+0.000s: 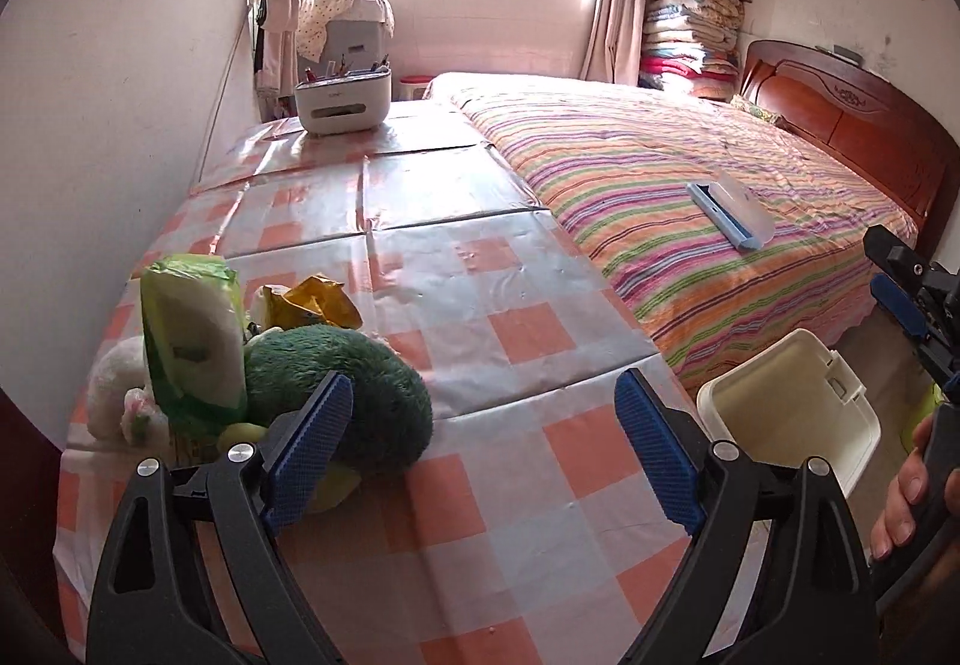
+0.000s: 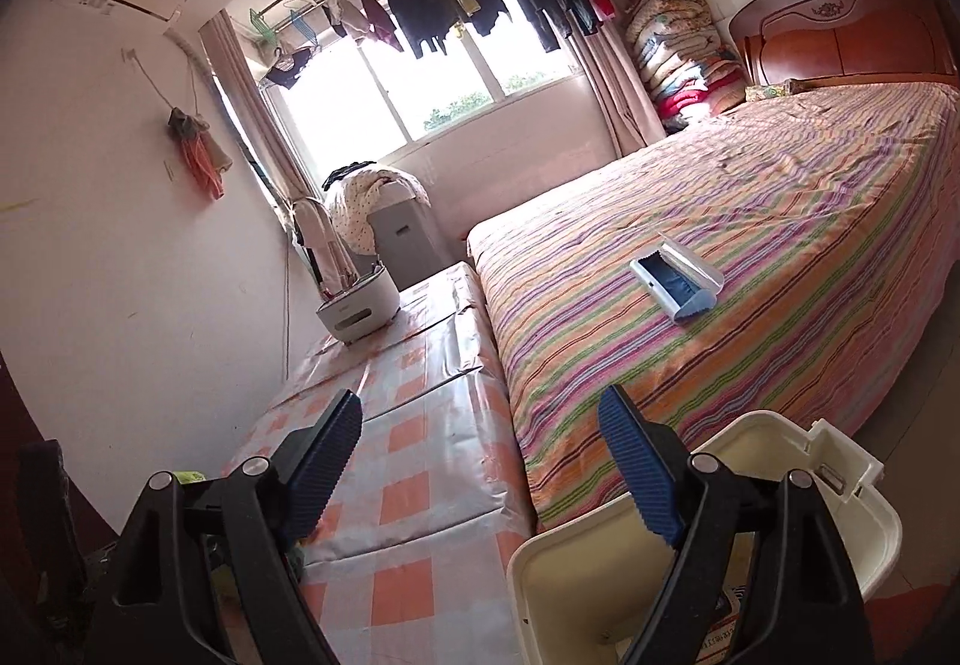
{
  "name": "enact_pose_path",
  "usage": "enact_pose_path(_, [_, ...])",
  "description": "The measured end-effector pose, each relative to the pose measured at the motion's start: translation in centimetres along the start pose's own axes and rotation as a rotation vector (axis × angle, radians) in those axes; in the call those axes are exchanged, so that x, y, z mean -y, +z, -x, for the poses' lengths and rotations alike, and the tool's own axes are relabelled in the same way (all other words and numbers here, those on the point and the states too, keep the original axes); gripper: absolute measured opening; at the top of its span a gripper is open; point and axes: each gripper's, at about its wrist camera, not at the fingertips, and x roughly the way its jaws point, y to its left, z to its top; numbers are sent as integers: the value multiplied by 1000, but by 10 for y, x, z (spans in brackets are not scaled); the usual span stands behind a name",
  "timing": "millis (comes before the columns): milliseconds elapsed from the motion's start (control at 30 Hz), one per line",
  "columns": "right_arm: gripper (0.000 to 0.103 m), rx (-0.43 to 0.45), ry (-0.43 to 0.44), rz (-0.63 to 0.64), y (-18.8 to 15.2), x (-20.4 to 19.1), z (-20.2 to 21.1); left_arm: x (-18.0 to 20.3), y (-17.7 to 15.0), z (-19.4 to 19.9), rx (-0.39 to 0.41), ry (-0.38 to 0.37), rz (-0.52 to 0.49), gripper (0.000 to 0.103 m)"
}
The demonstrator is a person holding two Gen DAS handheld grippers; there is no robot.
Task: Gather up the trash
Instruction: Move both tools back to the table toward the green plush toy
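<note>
A crumpled yellow wrapper (image 1: 318, 302) lies on the checked table (image 1: 510, 317) at the near left, behind a green plush toy (image 1: 360, 401). Beside them stands a green wipes pack (image 1: 192, 341). My left gripper (image 1: 483, 395) hovers open over the table, just right of the plush, with nothing between its fingers. A cream bin (image 1: 780, 407) with its lid up stands on the floor off the table's right corner. My right gripper (image 2: 480, 413) is open and empty, above the gap between the table and the bin (image 2: 570, 575). In the left wrist view it shows at the right edge (image 1: 906, 293).
A bed with a striped cover (image 1: 690, 173) runs along the table's right side, and a blue-and-white case (image 1: 729, 209) lies on it. A white desk organiser (image 1: 342, 104) stands at the table's far end. A white plush (image 1: 114, 389) sits by the left wall.
</note>
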Motion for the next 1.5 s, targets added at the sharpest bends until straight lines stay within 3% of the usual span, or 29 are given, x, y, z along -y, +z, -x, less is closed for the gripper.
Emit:
enact_pose_path(233, [79, -131, 164, 175, -27, -69, -41, -82, -8, 11, 10, 88, 117, 88])
enact_pose_path(533, [79, -292, 287, 244, -61, -118, -73, -126, -20, 25, 4, 134, 165, 88])
enact_pose_path(600, [79, -323, 313, 247, -67, -126, -78, -132, -23, 27, 0, 137, 176, 88])
enact_pose_path(700, [88, -355, 327, 269, -75, -137, -88, -139, -26, 29, -4, 145, 178, 88])
enact_pose_path(967, [88, -447, 378, 362, -99, -170, -118, -156, -29, 39, 7, 123, 235, 88])
enact_pose_path(1233, [88, -539, 383, 342, -111, -176, -150, -157, -30, 44, 10, 118, 241, 88])
enact_pose_path(1500, [88, -574, 393, 324, -118, -181, -167, -151, -30, 40, 5, 121, 225, 88])
